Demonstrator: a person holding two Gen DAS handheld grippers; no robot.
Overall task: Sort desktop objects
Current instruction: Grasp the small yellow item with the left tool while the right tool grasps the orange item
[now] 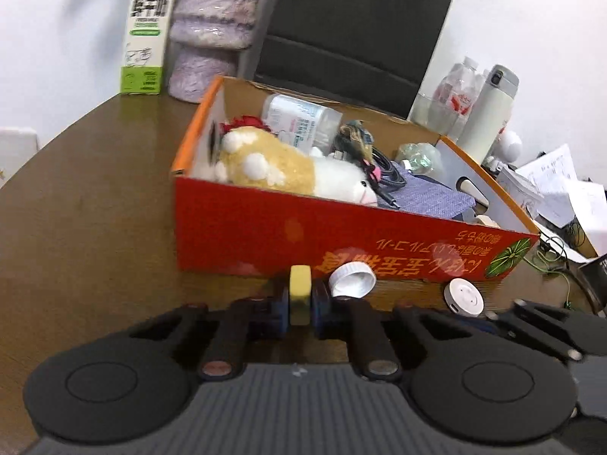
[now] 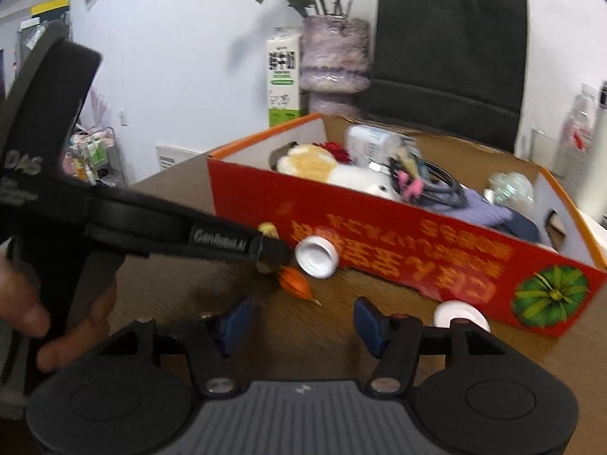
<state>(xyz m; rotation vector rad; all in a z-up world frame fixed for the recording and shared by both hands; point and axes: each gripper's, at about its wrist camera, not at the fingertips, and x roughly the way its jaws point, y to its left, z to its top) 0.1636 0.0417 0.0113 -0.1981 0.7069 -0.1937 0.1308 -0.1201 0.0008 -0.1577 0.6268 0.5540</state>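
Observation:
My left gripper [image 1: 300,299] is shut on a small yellow block [image 1: 300,282], held just in front of the red cardboard box [image 1: 265,231]. A white bottle cap [image 1: 353,278] lies on its side right of that block, against the box wall. Further right, a white round disc [image 1: 463,296] rests on the wooden table. In the right wrist view my right gripper [image 2: 301,322] stands open with nothing between its blue pads. Ahead of it lie a small orange object [image 2: 296,284], the cap [image 2: 316,256] and the disc [image 2: 461,314]. The box [image 2: 379,235] holds a plush toy, a bottle, cables and cloth.
A milk carton [image 1: 146,34], a purple fuzzy vase [image 1: 212,30] and a black bag [image 1: 353,30] stand behind the box. Bottles and a white thermos [image 1: 493,110] sit at the back right, with loose papers [image 1: 550,185] beside them. A person's hand [image 2: 22,314] grips the left tool.

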